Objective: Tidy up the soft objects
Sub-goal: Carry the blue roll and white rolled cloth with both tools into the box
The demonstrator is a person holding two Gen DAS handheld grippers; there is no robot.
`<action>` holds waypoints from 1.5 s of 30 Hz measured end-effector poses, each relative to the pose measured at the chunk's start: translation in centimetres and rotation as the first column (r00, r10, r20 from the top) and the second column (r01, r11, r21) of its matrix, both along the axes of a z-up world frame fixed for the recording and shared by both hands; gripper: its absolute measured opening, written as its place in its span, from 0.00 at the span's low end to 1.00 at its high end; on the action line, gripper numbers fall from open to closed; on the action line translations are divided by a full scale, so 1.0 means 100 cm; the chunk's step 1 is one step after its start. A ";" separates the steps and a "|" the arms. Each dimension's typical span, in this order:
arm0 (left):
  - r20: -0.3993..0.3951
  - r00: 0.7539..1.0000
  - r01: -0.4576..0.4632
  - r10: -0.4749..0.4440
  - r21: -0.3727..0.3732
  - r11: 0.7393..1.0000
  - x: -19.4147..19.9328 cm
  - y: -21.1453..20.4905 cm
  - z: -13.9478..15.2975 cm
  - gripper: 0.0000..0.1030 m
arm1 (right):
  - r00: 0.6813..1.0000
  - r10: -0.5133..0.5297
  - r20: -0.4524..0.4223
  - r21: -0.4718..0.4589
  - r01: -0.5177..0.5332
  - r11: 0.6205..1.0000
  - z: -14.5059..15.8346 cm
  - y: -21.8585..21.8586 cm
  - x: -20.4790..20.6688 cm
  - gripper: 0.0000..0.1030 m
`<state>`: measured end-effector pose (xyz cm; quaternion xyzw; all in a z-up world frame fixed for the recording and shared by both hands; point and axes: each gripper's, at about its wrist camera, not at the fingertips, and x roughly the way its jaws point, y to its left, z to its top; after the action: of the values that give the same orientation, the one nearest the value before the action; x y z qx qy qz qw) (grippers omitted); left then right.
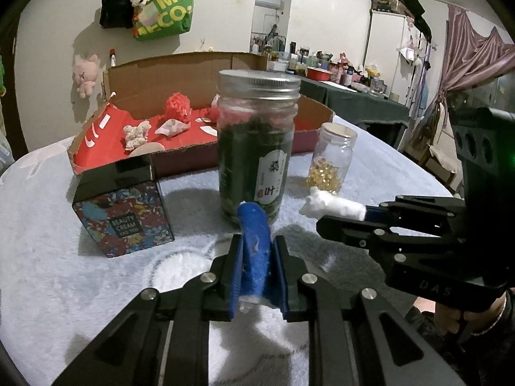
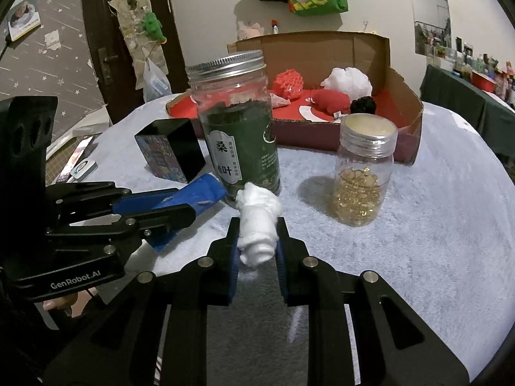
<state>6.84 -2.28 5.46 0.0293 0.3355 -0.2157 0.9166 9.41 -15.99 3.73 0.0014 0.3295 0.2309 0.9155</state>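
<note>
My left gripper is shut on a blue soft roll, which sticks up between the blue pads just in front of the tall jar. My right gripper is shut on a white fluffy roll. In the left wrist view the right gripper comes in from the right with the white roll at its tip. In the right wrist view the left gripper holds the blue roll at the left. Behind stands an open cardboard box with a red floor, holding red, white and black soft things.
A tall glass jar of dark green leaves stands right ahead of both grippers. A small bottle of yellow capsules is to its right and a black patterned cream box to its left. A pale plush cloth covers the round table.
</note>
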 end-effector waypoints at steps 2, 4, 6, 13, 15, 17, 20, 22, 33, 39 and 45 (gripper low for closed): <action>0.006 1.000 -0.001 0.001 -0.001 1.000 -0.001 0.002 0.002 0.18 | 1.000 0.000 0.002 -0.002 0.000 1.000 0.000 0.000 -0.001 0.18; 0.010 1.000 -0.004 0.004 -0.001 1.000 -0.003 0.005 0.002 0.18 | 1.000 -0.002 0.000 -0.002 0.002 1.000 0.000 0.000 -0.001 0.18; 0.010 1.000 -0.008 0.008 -0.002 1.000 -0.004 0.009 0.002 0.18 | 1.000 -0.006 -0.003 -0.002 0.006 1.000 0.000 -0.002 -0.002 0.18; 0.029 0.999 -0.021 0.022 -0.019 1.000 -0.013 0.023 0.007 0.18 | 1.000 -0.020 -0.019 0.000 0.020 1.000 -0.002 -0.009 -0.003 0.18; 0.039 0.999 -0.031 0.031 -0.012 0.999 -0.017 0.028 0.007 0.18 | 1.000 -0.023 -0.020 -0.003 0.023 1.000 -0.002 -0.011 -0.004 0.18; 0.041 0.998 -0.042 0.043 -0.010 0.999 -0.019 0.034 0.006 0.18 | 0.999 -0.028 -0.022 -0.007 0.028 1.000 -0.003 -0.013 -0.005 0.18; 0.036 0.997 -0.065 0.066 -0.007 0.998 -0.023 0.047 0.004 0.18 | 0.999 -0.041 -0.026 -0.013 0.041 0.999 -0.004 -0.019 -0.007 0.18; 0.036 0.996 -0.082 0.082 -0.004 0.997 -0.025 0.053 0.002 0.18 | 0.998 -0.050 -0.034 -0.009 0.050 0.999 -0.006 -0.024 -0.007 0.18; 0.040 0.984 -0.175 0.174 0.019 0.984 -0.032 0.089 0.001 0.18 | 0.994 -0.100 -0.039 -0.011 0.100 0.995 -0.005 -0.048 -0.008 0.18; 0.055 0.977 -0.209 0.206 0.047 0.977 -0.031 0.107 0.002 0.18 | 0.991 -0.124 -0.047 -0.015 0.124 0.992 -0.005 -0.061 -0.006 0.18; 0.071 0.975 -0.213 0.208 0.072 0.974 -0.018 0.124 -0.001 0.18 | 0.988 -0.145 -0.050 -0.030 0.143 0.989 -0.004 -0.075 -0.001 0.18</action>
<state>5.08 10.08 5.32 0.0365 0.3156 -0.1026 0.9426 9.29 -23.44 3.28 0.0192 0.3552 0.1597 0.9209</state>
